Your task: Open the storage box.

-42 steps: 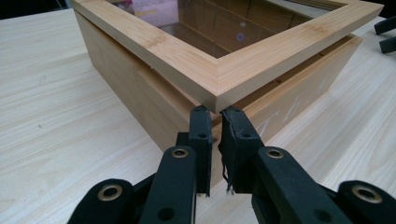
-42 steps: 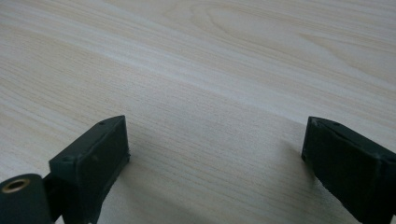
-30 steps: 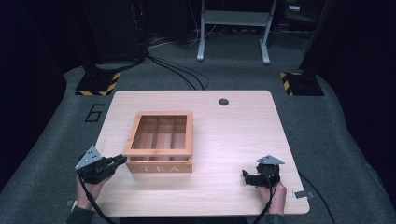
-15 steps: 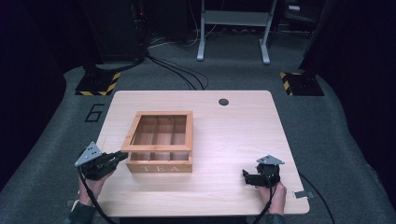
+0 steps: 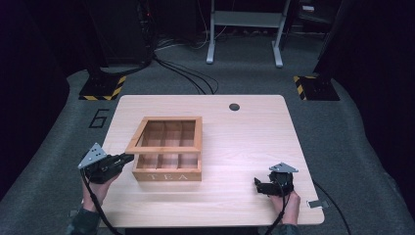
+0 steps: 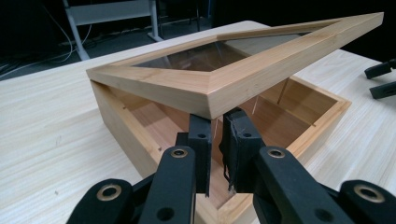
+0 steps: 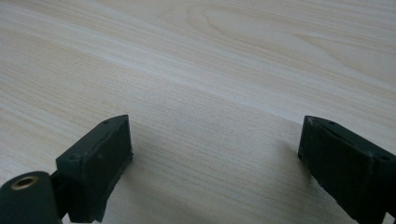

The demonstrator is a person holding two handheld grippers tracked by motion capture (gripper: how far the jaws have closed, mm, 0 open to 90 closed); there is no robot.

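Raised since a second ago, the glass-paned lid (image 6: pixel 243 70) of the wooden tea box (image 5: pixel 166 169) stands tilted above its compartments at the middle of the counter (image 5: pixel 244 147), its front-left corner resting on the nearly closed, empty left gripper (image 6: pixel 215 140). Stiff bamboo framing suggests a light but breakable lid, best lifted by the frame's edge. Released and wide, the right gripper (image 7: pixel 212 154) rests well apart.
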